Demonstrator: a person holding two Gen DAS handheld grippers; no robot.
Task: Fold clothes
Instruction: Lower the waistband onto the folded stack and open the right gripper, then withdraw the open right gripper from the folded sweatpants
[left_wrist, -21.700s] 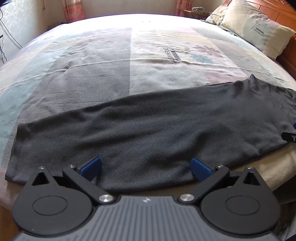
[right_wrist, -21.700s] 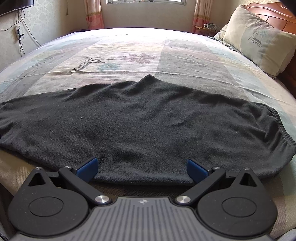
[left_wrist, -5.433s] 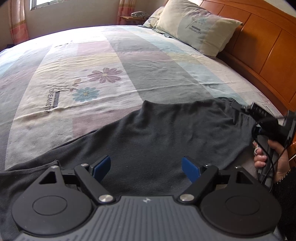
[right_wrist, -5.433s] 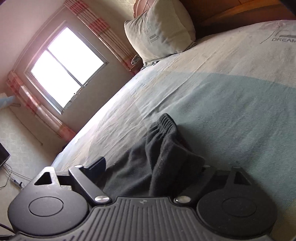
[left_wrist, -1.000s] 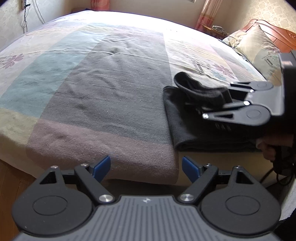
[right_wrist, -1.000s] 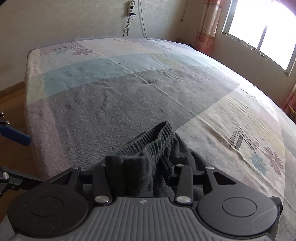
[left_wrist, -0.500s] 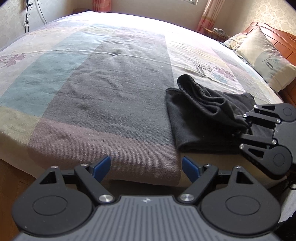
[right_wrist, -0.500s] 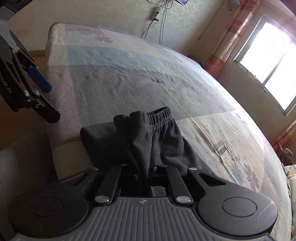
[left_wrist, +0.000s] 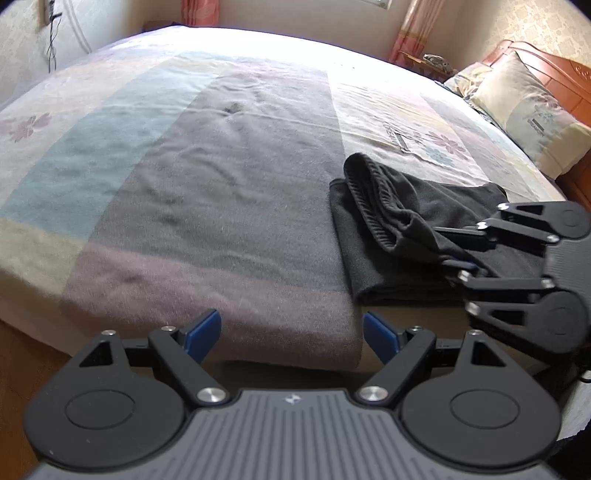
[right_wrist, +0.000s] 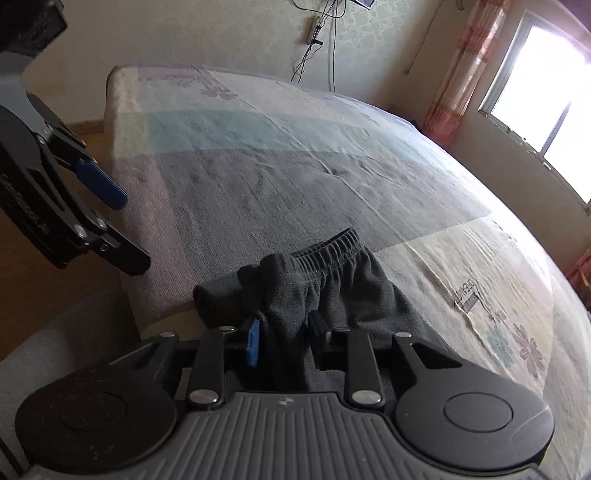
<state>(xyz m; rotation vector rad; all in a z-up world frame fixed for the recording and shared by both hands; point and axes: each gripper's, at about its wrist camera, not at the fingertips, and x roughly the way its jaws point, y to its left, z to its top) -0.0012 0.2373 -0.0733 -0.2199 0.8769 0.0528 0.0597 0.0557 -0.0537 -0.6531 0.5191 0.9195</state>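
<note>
We read one dark printed word, "DREAMCITY", on the pale pillow (left_wrist: 532, 118) far ahead and right of the left gripper. A similar dark print stands on the bedspread (right_wrist: 466, 294), right of the right gripper, beside the printed flowers; its letters are too distorted to read with certainty.

A wide bed (left_wrist: 229, 155) fills both views, covered by a bedspread (right_wrist: 295, 177) in broad blocks of grey, pale blue, mauve and cream, with small flower prints and a printed label toward its far side. A cream pillow (left_wrist: 532, 110) lies at the head of the bed against a reddish wooden headboard (left_wrist: 546, 62). Pink checked curtains (right_wrist: 454, 70) hang beside a bright window (right_wrist: 550, 96). Dark cables (right_wrist: 317, 33) run down the patterned wall. Brown wooden floor (right_wrist: 40, 266) shows past the bed's near edge.
</note>
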